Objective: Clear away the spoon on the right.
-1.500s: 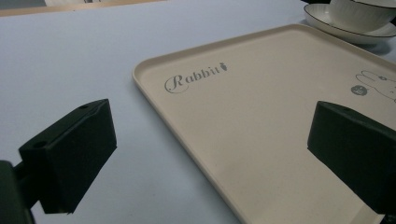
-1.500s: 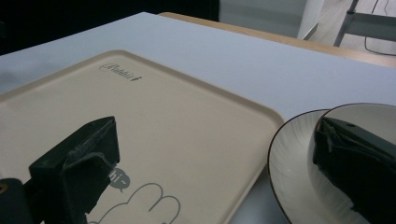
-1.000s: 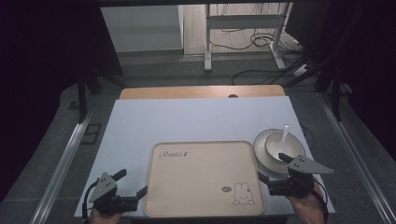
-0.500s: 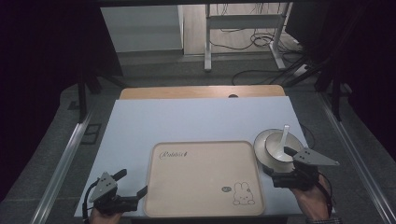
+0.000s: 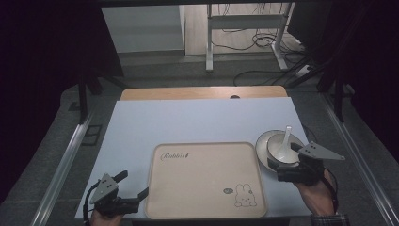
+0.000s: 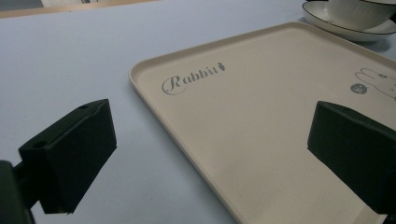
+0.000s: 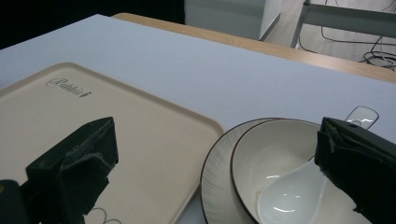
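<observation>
A beige tray [image 5: 202, 179] printed with "Rabbit" and a bunny lies at the table's near middle, with nothing on it. Just right of it a white bowl [image 5: 282, 151] sits on a dark-rimmed plate [image 5: 261, 141], and a white spoon [image 5: 283, 143] rests in the bowl. My right gripper [image 5: 281, 170] hovers open at the bowl's near side; its jaws frame the bowl [image 7: 275, 163] and spoon [image 7: 289, 196]. My left gripper [image 5: 133, 184] rests open at the tray's near left corner, the jaws straddling the tray's left rim [image 6: 154, 109].
A pale blue mat [image 5: 197, 120] covers the wooden table [image 5: 202, 92]. Beyond the far edge stand metal desk legs [image 5: 209, 42] and floor cables [image 5: 263, 42]. A metal rail [image 5: 63, 162] runs along the left side.
My right gripper has moved forward and a little right, up to the bowl's near side. The left gripper has stayed put.
</observation>
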Demonstrator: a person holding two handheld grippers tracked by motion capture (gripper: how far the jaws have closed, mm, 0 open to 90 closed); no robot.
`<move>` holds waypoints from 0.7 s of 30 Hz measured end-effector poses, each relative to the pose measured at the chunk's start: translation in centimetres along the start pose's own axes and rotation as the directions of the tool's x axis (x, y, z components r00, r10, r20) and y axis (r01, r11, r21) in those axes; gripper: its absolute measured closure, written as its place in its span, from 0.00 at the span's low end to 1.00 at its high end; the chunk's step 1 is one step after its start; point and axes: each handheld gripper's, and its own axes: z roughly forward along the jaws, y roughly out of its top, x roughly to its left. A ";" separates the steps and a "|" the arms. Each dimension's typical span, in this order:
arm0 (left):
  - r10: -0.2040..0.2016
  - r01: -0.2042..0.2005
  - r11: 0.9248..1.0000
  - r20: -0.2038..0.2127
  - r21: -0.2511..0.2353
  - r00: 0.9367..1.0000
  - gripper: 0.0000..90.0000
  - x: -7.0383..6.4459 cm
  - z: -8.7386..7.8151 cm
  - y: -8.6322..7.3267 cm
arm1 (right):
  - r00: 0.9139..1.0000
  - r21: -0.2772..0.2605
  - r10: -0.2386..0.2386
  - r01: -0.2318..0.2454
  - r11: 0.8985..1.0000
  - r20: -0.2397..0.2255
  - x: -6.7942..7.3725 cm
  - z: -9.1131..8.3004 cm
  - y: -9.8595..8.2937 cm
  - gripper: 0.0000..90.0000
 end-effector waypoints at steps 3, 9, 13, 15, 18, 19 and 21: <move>0.000 0.000 1.000 0.000 0.000 1.000 0.01 0.0 0.0 0.0 | 1.000 0.000 0.009 -0.009 1.000 0.010 -0.4 0.2 0.2 0.00; -0.001 0.001 1.000 -0.001 0.000 1.000 0.01 0.0 0.0 0.0 | 1.000 0.005 -0.002 0.002 1.000 0.026 -1.0 0.6 0.5 0.00; -0.002 0.002 1.000 -0.001 -0.001 1.000 0.01 0.0 0.0 0.0 | 0.999 0.021 -0.002 0.001 1.000 0.033 -1.5 0.9 0.7 0.00; -0.003 0.003 1.000 -0.001 -0.002 1.000 0.01 0.0 0.0 0.0 | 0.999 0.024 0.000 -0.001 1.000 0.032 -1.6 0.9 0.7 0.00; -0.002 0.002 1.000 0.000 -0.001 1.000 0.01 0.0 0.0 0.0 | 0.999 0.036 0.005 -0.006 0.999 0.034 -2.0 1.1 0.7 0.00; -0.001 0.001 1.000 0.000 0.000 1.000 0.01 0.0 0.0 0.0 | 0.999 0.043 0.012 -0.013 0.999 0.036 -2.3 1.2 0.7 0.00; -0.001 0.001 1.000 0.000 0.001 1.000 0.01 0.0 0.0 0.0 | 0.999 0.047 0.016 -0.018 0.999 0.043 -2.6 1.2 0.8 0.01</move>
